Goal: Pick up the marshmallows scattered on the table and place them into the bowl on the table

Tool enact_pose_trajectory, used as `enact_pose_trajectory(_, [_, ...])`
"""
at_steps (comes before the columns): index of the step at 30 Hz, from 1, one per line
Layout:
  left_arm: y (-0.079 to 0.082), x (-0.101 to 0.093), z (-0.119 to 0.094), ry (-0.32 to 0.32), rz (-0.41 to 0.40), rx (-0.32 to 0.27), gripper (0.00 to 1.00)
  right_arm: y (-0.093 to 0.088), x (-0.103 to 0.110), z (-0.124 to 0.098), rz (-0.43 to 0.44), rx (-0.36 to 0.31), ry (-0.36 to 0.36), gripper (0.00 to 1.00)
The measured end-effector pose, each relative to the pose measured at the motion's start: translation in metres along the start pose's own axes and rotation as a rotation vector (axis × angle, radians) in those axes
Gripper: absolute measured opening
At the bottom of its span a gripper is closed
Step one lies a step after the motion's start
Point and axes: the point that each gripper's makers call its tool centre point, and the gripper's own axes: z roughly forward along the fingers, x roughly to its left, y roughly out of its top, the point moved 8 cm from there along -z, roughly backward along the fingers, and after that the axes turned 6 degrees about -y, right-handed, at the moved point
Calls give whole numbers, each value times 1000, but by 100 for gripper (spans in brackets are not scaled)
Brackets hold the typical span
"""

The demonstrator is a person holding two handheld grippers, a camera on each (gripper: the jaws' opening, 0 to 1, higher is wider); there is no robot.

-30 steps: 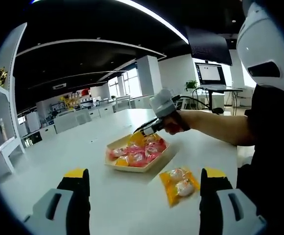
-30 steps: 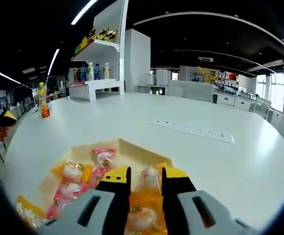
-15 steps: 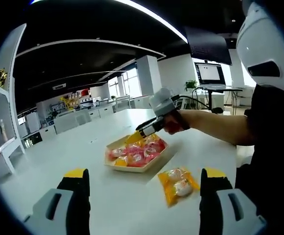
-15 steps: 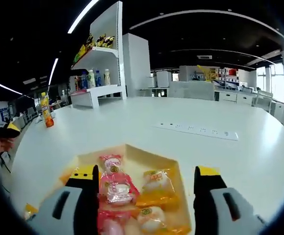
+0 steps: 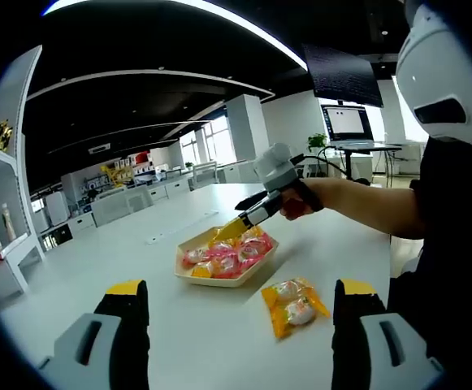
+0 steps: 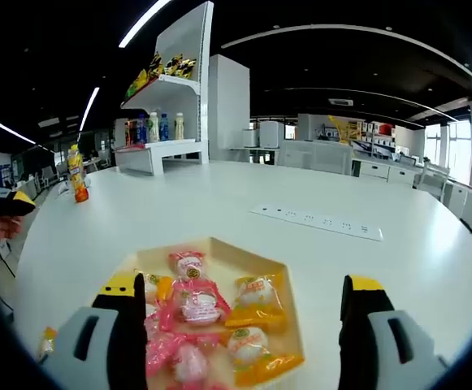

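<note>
The bowl (image 6: pixel 288 280) is holding many marshmallows (image 6: pixel 197 305). One yellow pack (image 5: pixel 294 302) is lying on the table (image 5: pixel 203 341). Both grippers, left (image 5: pixel 240 325) and right (image 6: pixel 244 325), are hanging wide apart, holding nothing.

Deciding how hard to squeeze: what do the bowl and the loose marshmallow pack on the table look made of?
The shallow beige square bowl looks like matte moulded paper pulp or thin wood, though it could be plastic; its walls show no gloss. The yellow-orange marshmallow pack looks like crinkly glossy plastic film, with clear windows showing pale sweets.
</note>
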Motion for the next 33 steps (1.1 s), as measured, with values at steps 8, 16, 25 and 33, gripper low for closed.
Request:
enact_pose_trajectory(8, [4,-4,-7,9,16,-13,95,6,-6,-41,0,-30,-30,97])
enact_pose_trajectory(16, [-9,-7,-11,13,9,9,95,-3,-5,-97,9,-88,-55,97])
enact_pose_trajectory(25, [-11,-20,-17,-5,5,-14,95,-26,2,-147,17,-95,-83,97])
enact_pose_trajectory(33, [-18,-25,-12,-5,22,3,95,-39,10,-176,40,-91,-67,97])
